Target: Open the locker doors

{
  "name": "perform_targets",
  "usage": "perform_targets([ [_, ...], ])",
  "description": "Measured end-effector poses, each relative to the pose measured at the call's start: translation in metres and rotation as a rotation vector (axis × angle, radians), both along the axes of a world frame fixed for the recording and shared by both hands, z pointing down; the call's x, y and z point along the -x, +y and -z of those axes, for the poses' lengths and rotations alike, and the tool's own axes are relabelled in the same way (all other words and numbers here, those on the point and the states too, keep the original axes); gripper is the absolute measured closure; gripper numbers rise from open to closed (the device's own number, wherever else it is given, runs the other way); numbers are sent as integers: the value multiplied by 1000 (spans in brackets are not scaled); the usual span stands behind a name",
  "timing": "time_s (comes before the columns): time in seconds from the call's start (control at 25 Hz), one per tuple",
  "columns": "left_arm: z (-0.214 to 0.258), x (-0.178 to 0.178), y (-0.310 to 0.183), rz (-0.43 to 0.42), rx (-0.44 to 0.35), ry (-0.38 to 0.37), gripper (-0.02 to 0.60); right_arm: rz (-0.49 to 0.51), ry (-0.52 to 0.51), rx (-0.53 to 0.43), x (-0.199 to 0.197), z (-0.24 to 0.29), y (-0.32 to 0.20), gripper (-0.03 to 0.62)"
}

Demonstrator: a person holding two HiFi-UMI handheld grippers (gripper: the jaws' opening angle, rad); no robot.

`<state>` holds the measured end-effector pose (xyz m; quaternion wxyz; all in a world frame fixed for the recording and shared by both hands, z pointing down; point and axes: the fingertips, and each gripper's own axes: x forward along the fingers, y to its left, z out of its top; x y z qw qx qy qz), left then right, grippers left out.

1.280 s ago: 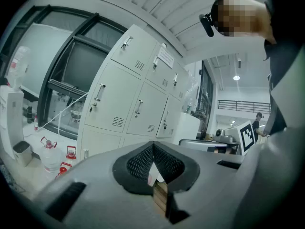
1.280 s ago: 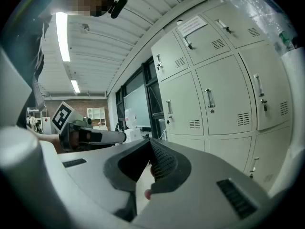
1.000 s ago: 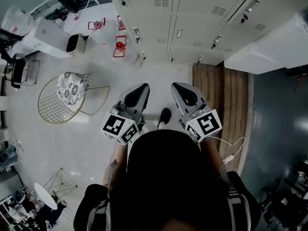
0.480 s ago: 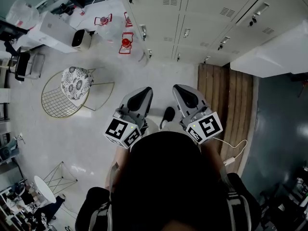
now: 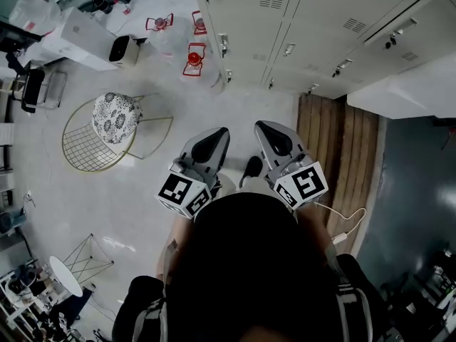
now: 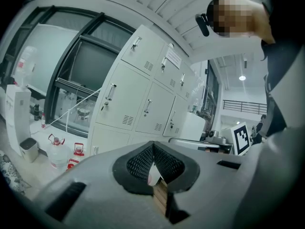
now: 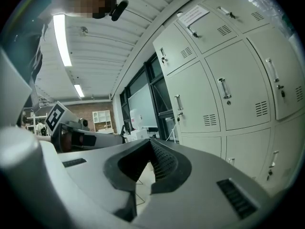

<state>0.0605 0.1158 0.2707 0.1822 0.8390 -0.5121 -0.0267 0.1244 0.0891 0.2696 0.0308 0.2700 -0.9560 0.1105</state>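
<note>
Your left tongs (image 5: 216,135) and right tongs (image 5: 265,128), both closed on nothing, hang side by side right of the wire chair (image 5: 107,130); the lockers (image 5: 285,20), doors shut, stand beyond that chair.

Two tongs are in view: the left tongs (image 5: 218,132) and the right tongs (image 5: 263,126). Each carries one marker cube (image 5: 184,193), making two cubes. Nine locker doors (image 5: 249,20) show, in three columns of three. There are three red-handled water jugs (image 5: 194,57), one wire chair (image 5: 84,147) and one small white bin (image 5: 122,48).
</note>
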Motion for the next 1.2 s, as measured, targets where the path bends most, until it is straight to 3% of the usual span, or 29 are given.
perform_targets([
  [0.64,6,93,-65,-98,-37,34,565,-85,89,16,97,-5,-63,589],
  [1.2,-20,167,-116,-255,-13,73,565,-208,180,31,171,-38,-115,589],
])
